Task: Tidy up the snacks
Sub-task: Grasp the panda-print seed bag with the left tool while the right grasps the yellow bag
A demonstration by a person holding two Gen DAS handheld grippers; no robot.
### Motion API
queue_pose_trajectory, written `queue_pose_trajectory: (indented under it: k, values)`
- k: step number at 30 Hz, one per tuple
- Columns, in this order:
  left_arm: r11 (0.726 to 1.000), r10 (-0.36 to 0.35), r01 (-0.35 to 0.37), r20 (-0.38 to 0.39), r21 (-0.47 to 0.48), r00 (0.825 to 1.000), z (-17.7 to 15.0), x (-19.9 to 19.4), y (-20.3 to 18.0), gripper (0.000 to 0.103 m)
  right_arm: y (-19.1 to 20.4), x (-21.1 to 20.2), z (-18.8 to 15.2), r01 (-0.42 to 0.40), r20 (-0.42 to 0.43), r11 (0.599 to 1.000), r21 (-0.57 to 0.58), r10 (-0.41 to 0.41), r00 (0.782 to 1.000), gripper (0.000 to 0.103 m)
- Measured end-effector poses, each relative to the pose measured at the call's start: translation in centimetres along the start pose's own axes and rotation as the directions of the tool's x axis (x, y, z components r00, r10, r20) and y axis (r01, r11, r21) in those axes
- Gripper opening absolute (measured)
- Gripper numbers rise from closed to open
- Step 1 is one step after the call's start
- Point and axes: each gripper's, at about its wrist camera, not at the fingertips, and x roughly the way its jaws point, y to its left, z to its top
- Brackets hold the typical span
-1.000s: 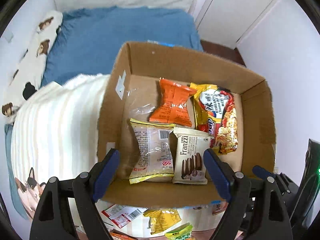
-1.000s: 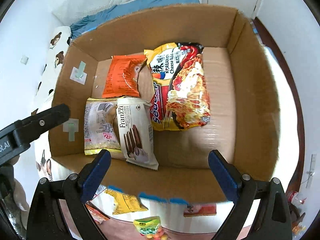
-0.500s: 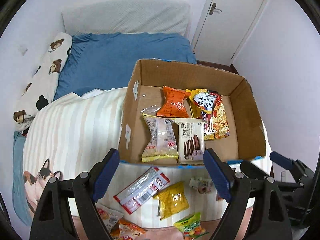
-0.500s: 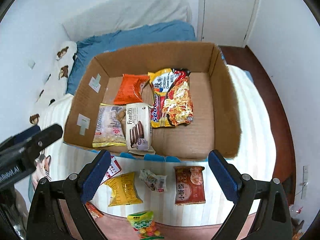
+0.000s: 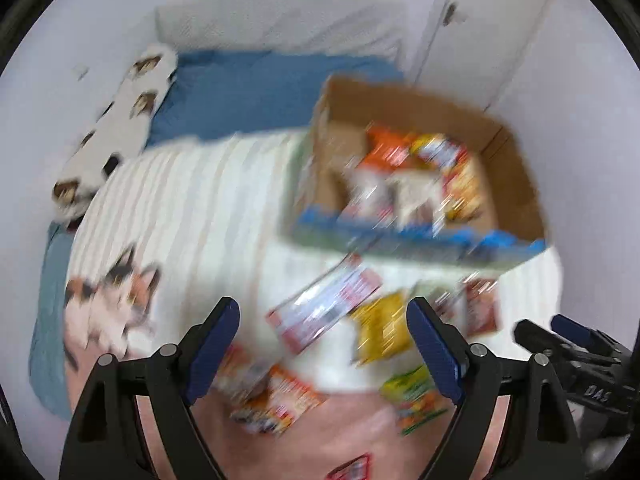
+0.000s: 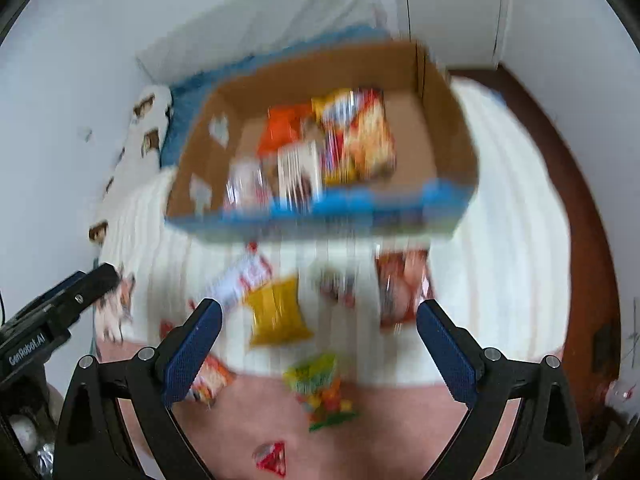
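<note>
landmark: brown cardboard box with blue-taped front edge [image 6: 440, 128], open-topped, on the white striped blanket [image 6: 512, 248].
in box: blurred packets; orange one [image 6: 284, 128] towards the back, red-yellow noodle pack [image 6: 364, 140] right of it.
loose snacks: in front of box, yellow bag [image 6: 276, 312], red-white flat pack [image 5: 324, 308], reddish pack [image 6: 400, 288], green-yellow sweets bag [image 6: 320, 388] nearest.
left gripper [image 5: 324, 352]: fingers apart, holding nothing, above the loose packets.
right gripper [image 6: 318, 352]: fingers apart, empty.
in the way: nothing between fingers and packets.
open room: bare blanket left and right of box.
</note>
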Motion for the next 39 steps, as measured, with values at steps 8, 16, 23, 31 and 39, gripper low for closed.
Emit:
queue_pose_trajectory:
  k: [8, 16, 23, 31, 39]
  values:
    - [0.970, -0.038, -0.031, -0.276, -0.242, 0.961, -7.3, 8.3, 7.1, 0.085, -1.3, 7.9, -6.7, -0.016, -0.194, 0.997, 0.071, 0.029, 0.981, 0.100]
    - [0.983, 0.114, -0.059, -0.320, 0.176, 0.941, -10.9, 12.9, 1.7, 0.085, -1.3, 10.8, -8.8, 0.001, -0.262, 0.998, 0.057, 0.014, 0.965, 0.100]
    - [0.959, 0.170, -0.081, -0.323, 0.272, 0.931, -11.6, 15.4, -0.6, 0.057, 1.3, 9.9, -5.4, -0.032, -0.204, 0.999, 0.011, 0.033, 0.978, 0.098]
    - [0.889, -0.267, 0.081, -0.365, -0.450, 0.892, -10.6, 16.5, 8.0, 0.057, 5.3, 15.3, 0.5, -0.025, -0.246, 0.999, -0.024, 0.019, 0.969, 0.088]
    - [0.948, -0.218, 0.090, -0.417, -0.305, 0.882, -10.6, 17.0, 6.0, 0.058, 5.9, 19.2, -0.9, -0.029, -0.366, 0.996, -0.083, -0.003, 0.930, 0.045]
